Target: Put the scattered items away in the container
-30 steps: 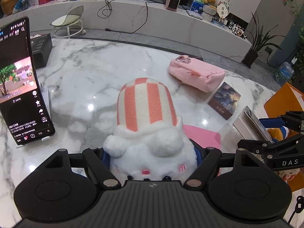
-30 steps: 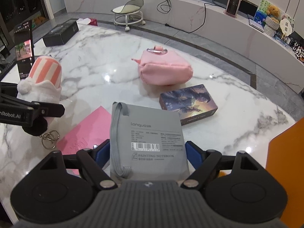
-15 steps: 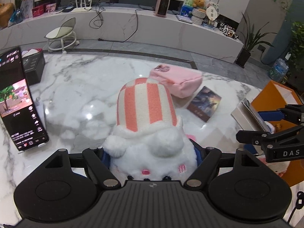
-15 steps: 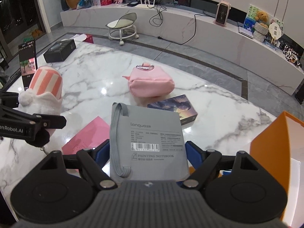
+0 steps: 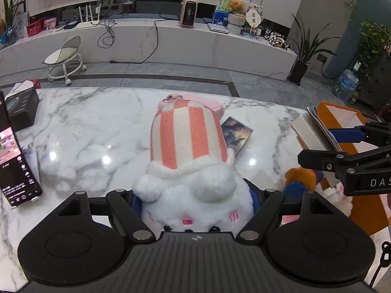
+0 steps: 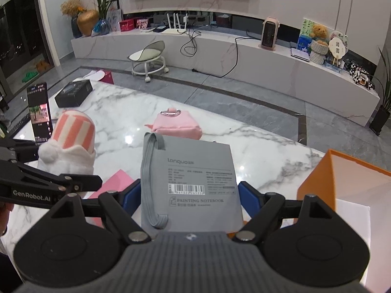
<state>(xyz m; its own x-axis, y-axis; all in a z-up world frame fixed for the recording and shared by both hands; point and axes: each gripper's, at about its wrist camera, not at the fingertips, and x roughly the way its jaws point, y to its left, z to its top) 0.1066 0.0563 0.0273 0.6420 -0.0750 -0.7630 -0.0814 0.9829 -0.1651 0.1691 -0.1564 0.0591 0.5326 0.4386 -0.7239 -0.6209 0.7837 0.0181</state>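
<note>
My left gripper (image 5: 193, 195) is shut on a white plush toy with a pink-striped hat (image 5: 188, 156) and holds it above the marble table (image 5: 97, 122). The toy also shows in the right wrist view (image 6: 70, 141). My right gripper (image 6: 189, 195) is shut on a grey painting notebook (image 6: 193, 178), held over the near edge of the orange box (image 6: 317, 178). The notebook shows edge-on in the left wrist view (image 5: 315, 127), beside the orange box (image 5: 342, 112). Plush toys (image 5: 303, 178) lie inside the box.
A pink pouch (image 6: 176, 124) and a dark picture box (image 5: 235, 134) lie on the table's middle. A pink card (image 6: 114, 183) lies below my grippers. A phone on a stand (image 6: 40, 112) and a black box (image 6: 73, 92) stand at the left.
Both grippers have risen and tilted up, each keeping its hold. The right gripper has moved right with the notebook to the orange box; the left follows with the plush toy.
</note>
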